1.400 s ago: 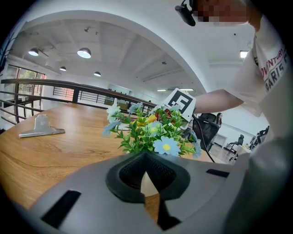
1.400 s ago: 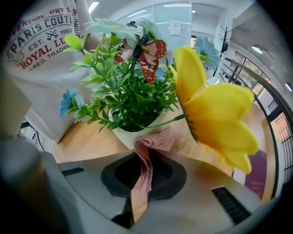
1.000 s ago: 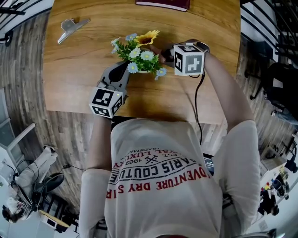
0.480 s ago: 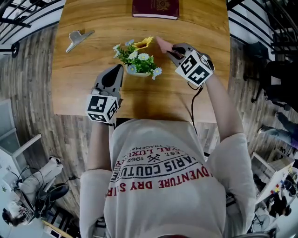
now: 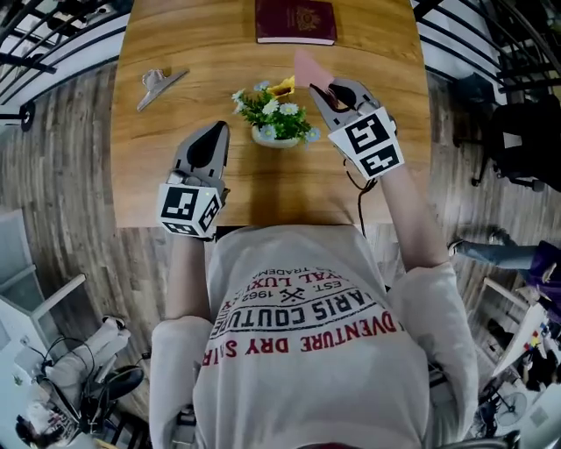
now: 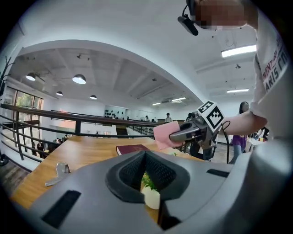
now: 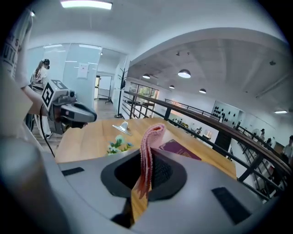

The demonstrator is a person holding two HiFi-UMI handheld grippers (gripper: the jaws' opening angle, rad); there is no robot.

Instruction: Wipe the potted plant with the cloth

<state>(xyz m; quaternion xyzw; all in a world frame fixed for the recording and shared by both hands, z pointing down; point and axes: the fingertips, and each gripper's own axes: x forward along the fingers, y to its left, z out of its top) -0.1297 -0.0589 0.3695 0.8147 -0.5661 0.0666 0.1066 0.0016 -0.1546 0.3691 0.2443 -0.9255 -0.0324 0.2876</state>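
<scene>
The potted plant (image 5: pixel 276 114), small mixed flowers in a white pot, stands in the middle of the wooden table (image 5: pixel 175 180). My right gripper (image 5: pixel 317 88) hovers just right of the flowers and above them, shut on a folded pink cloth (image 5: pixel 307 68) that sticks out past its tips. In the right gripper view the cloth (image 7: pixel 149 151) hangs pinched between the jaws, with the plant (image 7: pixel 116 145) lower left. My left gripper (image 5: pixel 213 130) is shut and empty, left of the pot and apart from it. The left gripper view shows the pot (image 6: pixel 151 196) beyond its jaws.
A dark red book (image 5: pixel 295 21) lies at the table's far edge. A metal clip (image 5: pixel 158 85) lies at the far left. Black railings (image 5: pixel 53 35) run beside both far corners. The person's torso is at the near edge.
Both grippers have risen. The right one has lifted the cloth off the flowers and rolled. The left one has drawn back from the pot toward the left.
</scene>
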